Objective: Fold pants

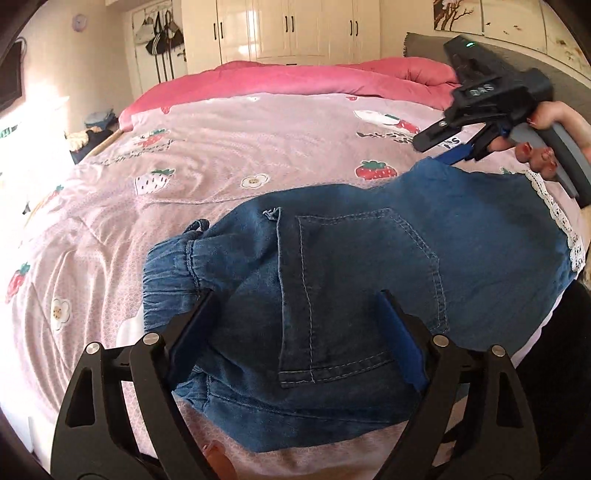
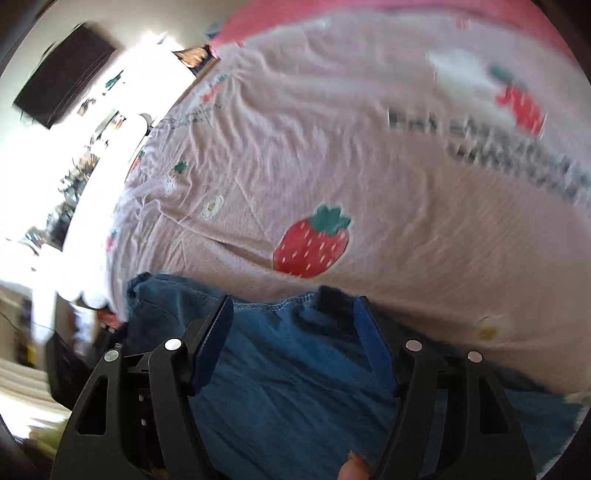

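Blue denim pants (image 1: 351, 280) lie folded on a pink strawberry-print bedspread (image 1: 221, 155), back pocket up, elastic waistband to the left, white lace hem (image 1: 554, 206) at the right. My left gripper (image 1: 295, 299) is open, its jaws straddling the waist end just above the cloth. My right gripper (image 1: 447, 146) hovers over the far right edge of the pants. In the right wrist view the right gripper (image 2: 291, 299) is open over a stitched denim edge (image 2: 273, 306), nothing between its jaws.
A rose-pink blanket (image 1: 295, 79) lies along the far side of the bed. White wardrobes (image 1: 288, 29) stand behind it. A grey headboard (image 1: 561, 74) is at the right. Cluttered furniture (image 2: 74, 155) sits off the bed's left edge.
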